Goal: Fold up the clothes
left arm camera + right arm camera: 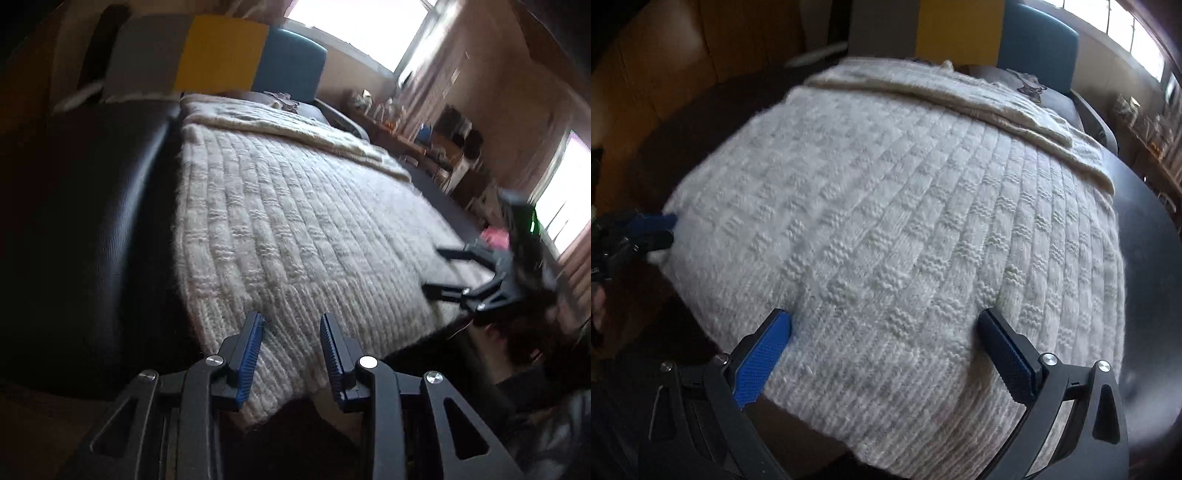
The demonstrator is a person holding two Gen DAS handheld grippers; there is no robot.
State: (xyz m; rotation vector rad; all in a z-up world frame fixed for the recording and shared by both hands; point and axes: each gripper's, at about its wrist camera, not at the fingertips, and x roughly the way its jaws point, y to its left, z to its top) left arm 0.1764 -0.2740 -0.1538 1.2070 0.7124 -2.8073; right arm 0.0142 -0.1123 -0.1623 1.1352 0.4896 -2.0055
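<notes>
A cream knitted sweater [288,221] lies flat on a dark table [92,221], with a sleeve folded across its far end. My left gripper [291,332] hangs over the sweater's near ribbed corner. Its blue pads stand apart with the fabric showing between them, not pinched. In the right wrist view the sweater [905,221] fills the frame. My right gripper [884,317] is spread wide over the ribbed hem, one finger on each side of a broad stretch of knit. The right gripper [443,269] appears blurred at the sweater's right edge, and the left gripper [666,236] at its left edge.
Grey, yellow [221,55] and blue [291,62] chair backs stand beyond the table's far side. A grey garment [284,99] lies behind the sweater. Cluttered shelves [443,136] and bright windows are at the right. Bare dark tabletop [1145,258] borders the sweater.
</notes>
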